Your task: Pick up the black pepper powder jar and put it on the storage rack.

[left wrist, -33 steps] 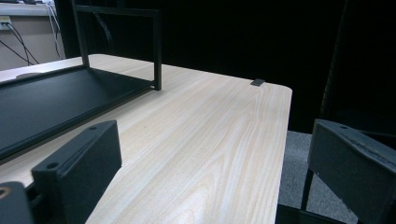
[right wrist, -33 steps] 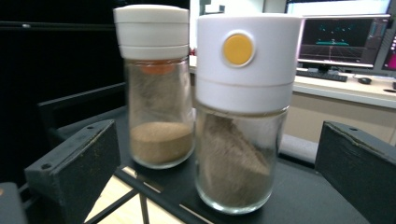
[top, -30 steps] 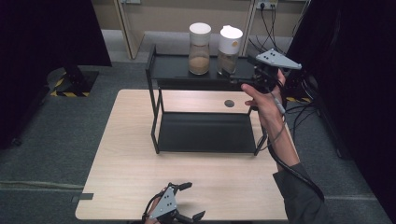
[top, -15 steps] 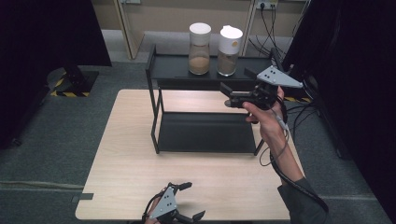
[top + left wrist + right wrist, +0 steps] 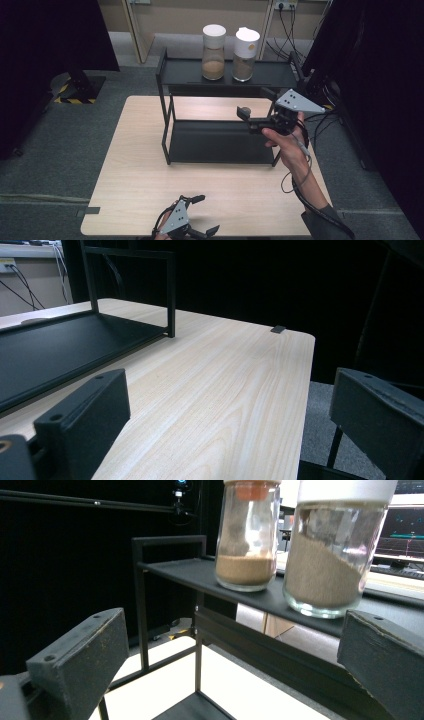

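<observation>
Two glass jars with white lids stand side by side on the top shelf of a black two-tier rack [image 5: 175, 75]. The left jar [image 5: 213, 52] [image 5: 247, 535] holds a low layer of brown powder. The right jar [image 5: 245, 49] [image 5: 332, 545] is fuller. A hand holds my right gripper [image 5: 255, 103] [image 5: 235, 625] open at the rack's right end, in front of and below the jars, with nothing between its jaws. My left gripper [image 5: 206, 215] [image 5: 230, 390] rests open and empty at the table's near edge, aimed across the bare wood.
The rack's lower shelf [image 5: 220, 142] [image 5: 50, 350] lies bare on the light wooden table [image 5: 140, 165]. A cable [image 5: 300, 175] hangs along the forearm at the right. Dark curtains stand to both sides, and wall sockets with cables are behind the rack.
The right gripper has come down and back toward the person, from level with the top shelf to in front of the rack's right end. The left gripper has stayed still.
</observation>
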`<control>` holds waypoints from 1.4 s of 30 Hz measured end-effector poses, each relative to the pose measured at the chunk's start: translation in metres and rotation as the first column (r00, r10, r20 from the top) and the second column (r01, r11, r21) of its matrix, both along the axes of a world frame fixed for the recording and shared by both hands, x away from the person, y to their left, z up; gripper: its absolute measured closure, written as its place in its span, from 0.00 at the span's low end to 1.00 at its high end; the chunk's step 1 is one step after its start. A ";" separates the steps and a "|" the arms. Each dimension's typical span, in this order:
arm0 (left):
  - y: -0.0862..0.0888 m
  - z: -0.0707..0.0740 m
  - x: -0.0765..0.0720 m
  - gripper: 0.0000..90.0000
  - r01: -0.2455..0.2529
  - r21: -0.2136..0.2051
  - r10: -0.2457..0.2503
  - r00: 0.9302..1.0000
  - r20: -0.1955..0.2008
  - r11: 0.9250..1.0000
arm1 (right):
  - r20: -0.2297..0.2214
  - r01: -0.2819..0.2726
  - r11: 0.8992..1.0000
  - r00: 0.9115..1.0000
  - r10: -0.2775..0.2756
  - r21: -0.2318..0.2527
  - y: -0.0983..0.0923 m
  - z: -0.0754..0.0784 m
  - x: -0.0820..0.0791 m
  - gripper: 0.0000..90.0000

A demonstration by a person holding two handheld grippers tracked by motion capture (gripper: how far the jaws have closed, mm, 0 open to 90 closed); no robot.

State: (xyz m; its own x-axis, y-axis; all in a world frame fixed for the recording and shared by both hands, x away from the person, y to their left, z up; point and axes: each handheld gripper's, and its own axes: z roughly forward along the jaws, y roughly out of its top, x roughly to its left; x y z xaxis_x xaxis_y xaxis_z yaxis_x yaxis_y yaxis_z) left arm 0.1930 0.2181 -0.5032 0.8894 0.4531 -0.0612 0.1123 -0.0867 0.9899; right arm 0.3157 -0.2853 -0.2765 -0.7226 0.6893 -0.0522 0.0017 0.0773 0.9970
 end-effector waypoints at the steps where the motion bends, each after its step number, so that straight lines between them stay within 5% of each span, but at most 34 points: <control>1: 0.000 0.000 0.000 0.03 0.000 0.000 0.000 1.000 0.000 1.000 | -0.001 -0.002 1.000 1.000 0.002 0.001 -0.001 -0.002 -0.001 0.01; 42: 0.001 -0.001 0.000 0.03 -0.017 0.002 0.017 1.000 0.000 1.000 | -0.013 -0.069 0.997 0.998 0.068 -0.020 -0.027 -0.096 -0.075 0.01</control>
